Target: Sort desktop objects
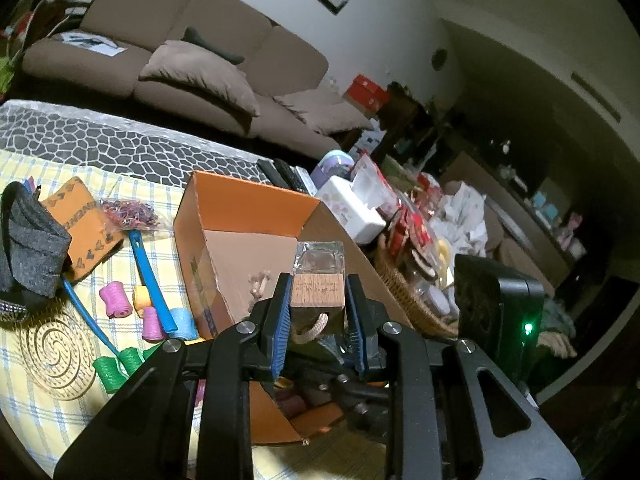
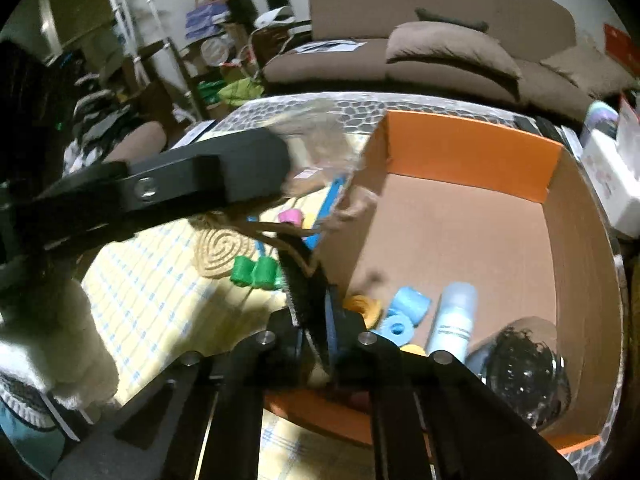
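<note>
My left gripper [image 1: 318, 294] is shut on a small glass bottle with a wooden cap [image 1: 318, 280] and a cord loop, held above the open orange cardboard box [image 1: 248, 204]. My right gripper [image 2: 310, 276] is shut on a clear plastic bag holding brown cords [image 2: 320, 152], at the box's left wall [image 2: 472, 148]. In the box lie blue spools [image 2: 408, 308], a yellow spool [image 2: 362, 306], a pale blue bottle [image 2: 454, 318] and a dark jar [image 2: 520, 364]. The left gripper's body [image 2: 180, 184] crosses the right wrist view.
On the yellow checked cloth [image 1: 36, 404] lie pink [image 1: 114, 300], green [image 1: 116, 368] and blue spools, a blue tube [image 1: 150, 270], a bag of rubber bands [image 1: 128, 212], an orange pouch [image 1: 80, 224], a grey felt piece [image 1: 32, 248] and a spiral coaster [image 1: 56, 356]. A wicker basket [image 1: 412, 292] and clutter stand right of the box.
</note>
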Action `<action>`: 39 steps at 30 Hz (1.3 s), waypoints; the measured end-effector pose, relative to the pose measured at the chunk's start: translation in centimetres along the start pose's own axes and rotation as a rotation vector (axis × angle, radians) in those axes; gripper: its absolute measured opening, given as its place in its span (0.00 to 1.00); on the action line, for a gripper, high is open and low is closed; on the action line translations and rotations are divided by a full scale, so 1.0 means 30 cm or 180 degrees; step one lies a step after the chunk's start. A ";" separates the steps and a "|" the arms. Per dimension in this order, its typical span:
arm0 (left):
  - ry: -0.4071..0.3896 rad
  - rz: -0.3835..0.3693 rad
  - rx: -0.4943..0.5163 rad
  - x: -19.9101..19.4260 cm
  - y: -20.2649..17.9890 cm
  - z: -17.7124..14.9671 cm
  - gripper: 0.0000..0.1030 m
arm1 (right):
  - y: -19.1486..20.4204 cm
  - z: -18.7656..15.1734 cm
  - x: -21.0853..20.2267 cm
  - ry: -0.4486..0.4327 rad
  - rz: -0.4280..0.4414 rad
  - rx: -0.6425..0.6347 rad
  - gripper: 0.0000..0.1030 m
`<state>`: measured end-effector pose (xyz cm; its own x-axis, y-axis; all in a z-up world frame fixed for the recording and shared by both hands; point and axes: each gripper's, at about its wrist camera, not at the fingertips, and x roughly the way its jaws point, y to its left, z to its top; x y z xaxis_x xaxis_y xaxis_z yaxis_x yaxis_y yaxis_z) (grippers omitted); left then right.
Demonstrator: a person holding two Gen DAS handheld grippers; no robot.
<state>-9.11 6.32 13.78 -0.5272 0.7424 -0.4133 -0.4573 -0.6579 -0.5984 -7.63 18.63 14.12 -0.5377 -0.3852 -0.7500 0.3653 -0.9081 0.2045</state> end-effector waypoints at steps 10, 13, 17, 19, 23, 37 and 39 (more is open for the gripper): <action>-0.0250 -0.0073 -0.0086 -0.061 0.018 0.038 0.23 | -0.040 -0.038 -0.019 0.0121 -0.0341 0.0000 0.03; -0.0252 -0.0058 -0.0143 -0.059 0.036 0.036 0.23 | -0.083 -0.035 -0.045 0.0065 -0.0393 0.0155 0.03; -0.0224 -0.0063 -0.0165 -0.045 0.041 0.029 0.23 | -0.149 -0.038 -0.093 -0.0025 -0.0460 0.0368 0.03; -0.0211 -0.0075 -0.0164 -0.037 0.037 0.023 0.23 | -0.176 -0.041 -0.118 -0.0054 -0.0511 0.0437 0.04; -0.0051 -0.0049 -0.0123 0.020 0.019 -0.004 0.23 | -0.235 -0.049 -0.168 -0.0137 -0.0543 0.0619 0.04; 0.0455 0.0138 0.0192 0.229 -0.091 -0.088 0.23 | -0.438 -0.148 -0.238 -0.0107 0.0138 0.1421 0.04; 0.0538 0.0185 0.0250 0.256 -0.105 -0.089 0.23 | -0.457 -0.160 -0.236 -0.0103 0.0214 0.1509 0.05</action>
<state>-9.81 14.44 10.66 -0.4296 0.7092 -0.5590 -0.4876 -0.7032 -0.5174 -5.17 34.59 13.61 -0.5509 -0.4438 -0.7068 0.0173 -0.8528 0.5219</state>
